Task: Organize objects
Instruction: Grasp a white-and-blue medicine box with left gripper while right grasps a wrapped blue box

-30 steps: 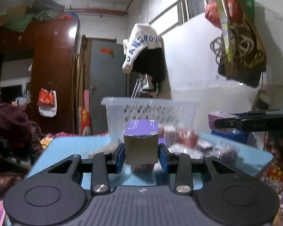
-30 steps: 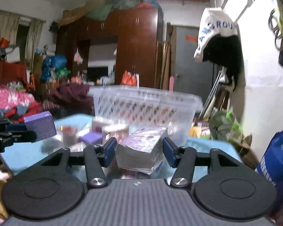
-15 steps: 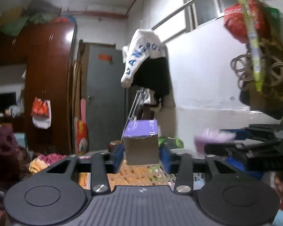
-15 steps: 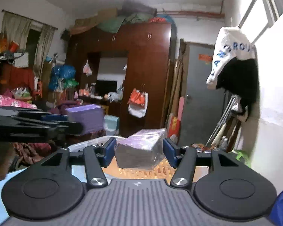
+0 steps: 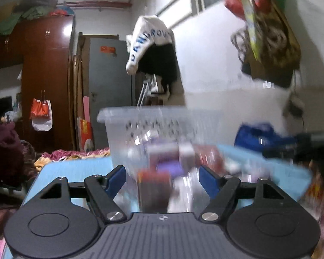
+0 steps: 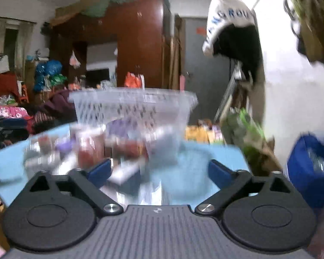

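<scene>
While both the left gripper (image 5: 162, 178) and right gripper (image 6: 159, 170) gape wide and empty, blurred small packages (image 6: 86, 149) crowd the blue tabletop (image 6: 194, 151) before the clear basket (image 5: 162, 120), so much sorting seemingly remains.

Grippers: two, left gripper (image 5: 162, 177) and right gripper (image 6: 158, 171), each with two blue-padded fingers spread wide, nothing between them
Clear baskets: one, basket (image 5: 162, 120), on the table
Tables: one, blue table (image 5: 75, 168)
Small items in front of the basket: several, items (image 5: 172, 157), too blurred to count
Wardrobes: one, wardrobe (image 5: 47, 75)
Doors: one, grey door (image 5: 110, 90)
Hanging white-and-black garments: one, garment (image 5: 151, 43)
Blue bags: one, blue bag (image 6: 311, 168)
</scene>
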